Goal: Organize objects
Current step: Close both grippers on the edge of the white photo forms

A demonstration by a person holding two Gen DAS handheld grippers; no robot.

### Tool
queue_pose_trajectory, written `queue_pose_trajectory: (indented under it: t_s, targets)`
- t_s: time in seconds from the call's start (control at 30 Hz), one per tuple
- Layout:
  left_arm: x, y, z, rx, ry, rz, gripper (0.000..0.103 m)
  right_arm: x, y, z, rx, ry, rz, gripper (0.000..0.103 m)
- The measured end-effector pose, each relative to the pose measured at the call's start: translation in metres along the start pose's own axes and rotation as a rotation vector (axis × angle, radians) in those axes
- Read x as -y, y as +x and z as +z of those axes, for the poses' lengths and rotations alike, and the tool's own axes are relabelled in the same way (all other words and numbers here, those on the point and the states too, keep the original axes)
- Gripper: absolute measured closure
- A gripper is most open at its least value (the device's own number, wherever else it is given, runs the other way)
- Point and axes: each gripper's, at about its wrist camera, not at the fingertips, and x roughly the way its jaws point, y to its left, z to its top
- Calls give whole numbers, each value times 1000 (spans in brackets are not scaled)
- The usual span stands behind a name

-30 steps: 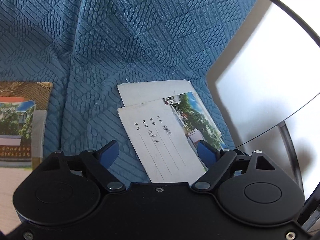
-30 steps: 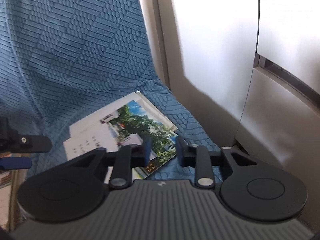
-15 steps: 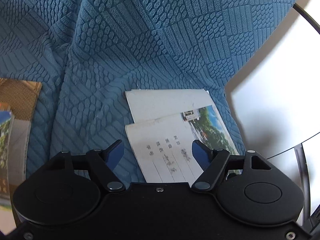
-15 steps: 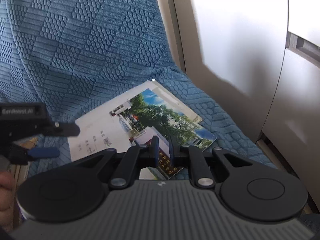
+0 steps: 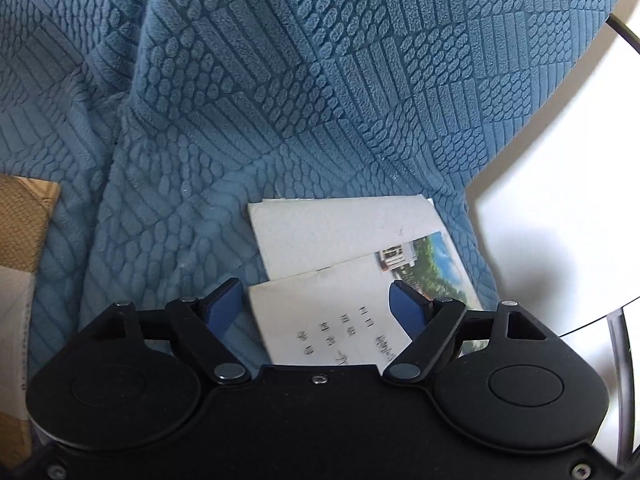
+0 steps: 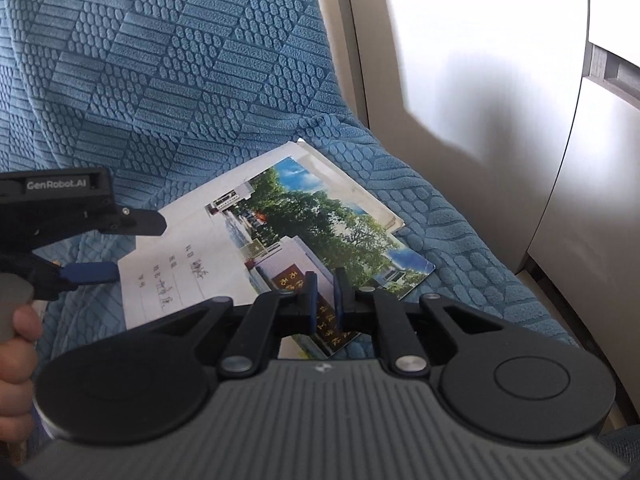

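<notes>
two notebooks (image 6: 304,240), two tools (image 6: 324,300)

Blue quilted cover (image 6: 168,80), booklets (image 6: 224,232) on it

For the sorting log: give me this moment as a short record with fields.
surface: blue textured cover
items: notebook with a photo cover, lying on a second booklet whose white edge shows behind it
other item: brown booklet at the far left edge, on the cover
left tool: open, jaws either side of the notebook's near edge, pads not pressing it
right tool: jaws nearly together after closing, over the photo corner; whether they pinch it cannot be told
background: pale wall on the right
</notes>
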Motion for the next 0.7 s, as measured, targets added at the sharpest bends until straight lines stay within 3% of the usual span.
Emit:
queue_pose_trajectory:
  t_s: [0.17,0.3,0.57,0.7]
  targets:
    - [4,2,3,-17,3,5,24,-1,1,-1,8,-7,-1,94]
    - [0,-6,6,-6,-20,-23,37,0,1,0,11,24,7,94]
    - [-14,-29,12,74,-99,-290,75,8,-2,1,28,133,28,95]
    - [-14,-23,19,39,-81,-378,82,12,-4,2,32,185,41,95]
